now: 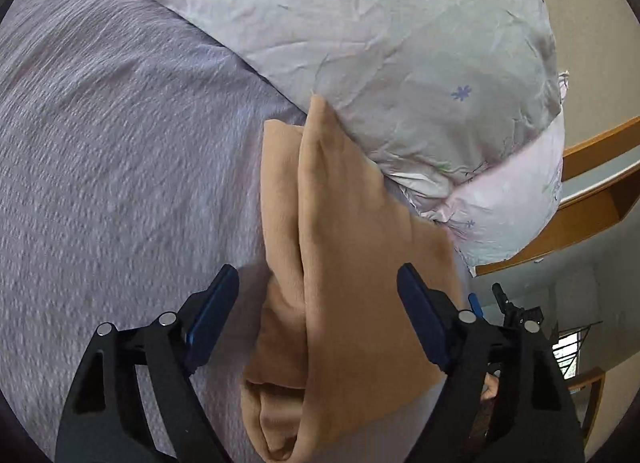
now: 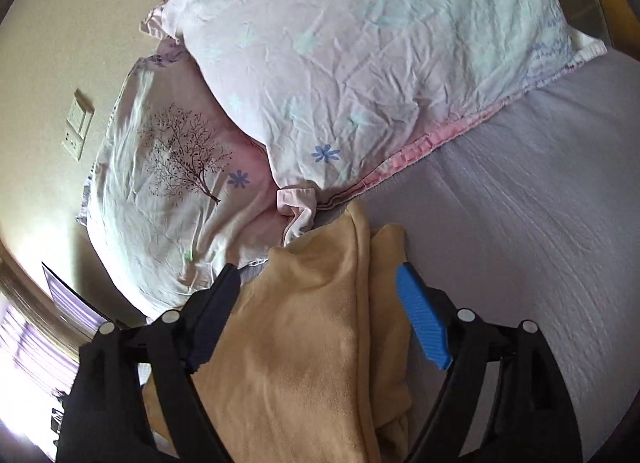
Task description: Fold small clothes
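A tan garment point(image 1: 352, 247) lies folded lengthwise on the purple bedspread point(image 1: 120, 167), its far tip touching the pillow. My left gripper point(image 1: 318, 303) is open above it, blue pads either side of the cloth, holding nothing. In the right wrist view the same tan garment point(image 2: 304, 343) lies on the bedspread point(image 2: 520, 223) with a raised fold ridge down its middle. My right gripper point(image 2: 320, 303) is open over it and empty. The right gripper's tip also shows in the left wrist view point(image 1: 504, 303) at the lower right.
A floral pillow point(image 1: 380, 43) lies just beyond the garment; a second pillow with a tree print point(image 2: 172, 183) sits beside it by the wall. A wooden bed frame point(image 1: 592, 199) and wall switch point(image 2: 78, 123) are at the edges.
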A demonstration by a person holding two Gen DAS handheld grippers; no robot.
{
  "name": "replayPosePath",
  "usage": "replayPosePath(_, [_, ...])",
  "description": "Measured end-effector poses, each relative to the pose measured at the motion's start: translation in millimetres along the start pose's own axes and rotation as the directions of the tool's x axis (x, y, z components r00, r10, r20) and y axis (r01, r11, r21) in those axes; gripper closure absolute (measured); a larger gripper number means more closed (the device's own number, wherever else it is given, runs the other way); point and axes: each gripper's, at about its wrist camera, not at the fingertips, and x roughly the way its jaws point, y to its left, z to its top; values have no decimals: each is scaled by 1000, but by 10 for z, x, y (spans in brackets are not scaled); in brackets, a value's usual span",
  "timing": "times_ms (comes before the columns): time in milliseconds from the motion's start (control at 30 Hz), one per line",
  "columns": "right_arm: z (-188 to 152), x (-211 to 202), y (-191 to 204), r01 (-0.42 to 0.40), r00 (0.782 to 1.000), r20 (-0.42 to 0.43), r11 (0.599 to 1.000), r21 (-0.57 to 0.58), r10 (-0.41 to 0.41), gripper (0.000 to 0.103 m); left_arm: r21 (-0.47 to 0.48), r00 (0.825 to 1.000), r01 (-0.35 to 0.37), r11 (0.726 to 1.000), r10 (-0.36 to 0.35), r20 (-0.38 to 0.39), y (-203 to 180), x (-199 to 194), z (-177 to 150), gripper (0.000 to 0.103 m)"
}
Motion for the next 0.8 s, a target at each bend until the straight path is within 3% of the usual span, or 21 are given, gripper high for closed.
replayPosePath(33, [45, -15, -9, -7, 1000, -8, 1000, 22, 8, 23, 13, 1000, -10, 1000, 10, -9, -40, 32, -16, 24])
replayPosePath(100, [45, -29, -42, -18, 1000, -11, 999, 29, 18, 23, -11, 999, 8, 1000, -8, -47, -79, 150, -73, 48])
replayPosePath(133, [46, -46, -20, -29, 1000, -6, 999, 21, 29, 23, -10, 999, -13, 1000, 13, -35, -104, 177, -114, 53])
replayPosePath(200, [72, -64, 4, -60, 998, -4, 998, 20, 60, 23, -27, 998, -52, 998, 51, -22, -104, 197, -172, 86])
replayPosePath(267, [76, -101, 17, -97, 995, 2, 995, 30, 97, 23, -101, 1000, 18, 995, -18, 2, -104, 151, -180, 88])
replayPosePath(333, [88, -180, 18, -119, 993, 19, 992, 34, 118, 23, -91, 998, 58, 994, -56, 20, -277, 87, -147, 88])
replayPosePath(467, [123, -245, 1, -158, 987, 48, 986, 50, 155, 23, 14, 993, 119, 993, -119, 22, -1020, 111, -73, 89])
replayPosePath(567, [153, -309, -50, -170, 983, 75, 983, 70, 165, 23, 107, 980, 198, 974, -196, -32, -1755, 459, -140, 89])
replayPosePath(633, [181, -372, -103, -154, 984, 103, 986, 71, 146, 23, 143, 964, 261, 955, -249, -98, -2175, 847, -290, 89])
replayPosePath(700, [197, -406, -169, -136, 985, 113, 988, 69, 127, 23, 123, 932, 330, 936, -303, -197, -2506, 1367, -483, 89])
replayPosePath(733, [206, -412, -220, -115, 988, 112, 991, 73, 106, 23, 92, 910, 363, 927, -332, -248, -2586, 1589, -571, 89])
replayPosePath(800, [222, -430, -315, -90, 990, 114, 992, 94, 79, 23, -48, 843, 431, 901, -421, -336, -2615, 1957, -704, 88])
